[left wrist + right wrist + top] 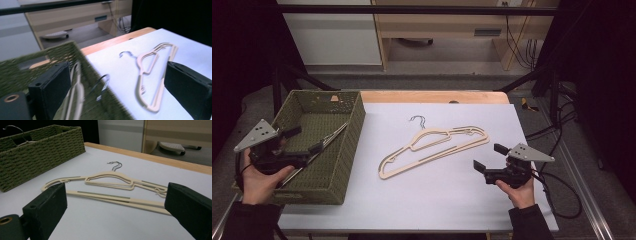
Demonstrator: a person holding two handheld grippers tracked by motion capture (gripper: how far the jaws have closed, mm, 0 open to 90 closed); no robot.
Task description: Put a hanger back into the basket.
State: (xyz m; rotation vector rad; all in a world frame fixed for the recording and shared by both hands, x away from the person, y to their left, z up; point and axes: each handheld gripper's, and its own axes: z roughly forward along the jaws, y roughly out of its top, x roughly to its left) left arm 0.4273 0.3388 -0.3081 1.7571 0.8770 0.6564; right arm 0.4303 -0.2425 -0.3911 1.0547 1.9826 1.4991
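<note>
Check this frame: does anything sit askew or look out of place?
Slightly. The hanger in the green basket lies propped at a slant, its hook end poking over the rim rather than flat inside. The cream hangers on the table lie stacked and tidy. Nothing looks spilled or damaged.

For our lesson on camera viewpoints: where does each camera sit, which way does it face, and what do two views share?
High view: above the table, looking forward and down; both hands, left tongs over the green woven basket, right tongs.
Left gripper view: on the left tongs, open, facing across the basket rim.
Right gripper view: on the right tongs, open, low over the table.
Shared: the cream plastic hangers with wire hooks.
</note>
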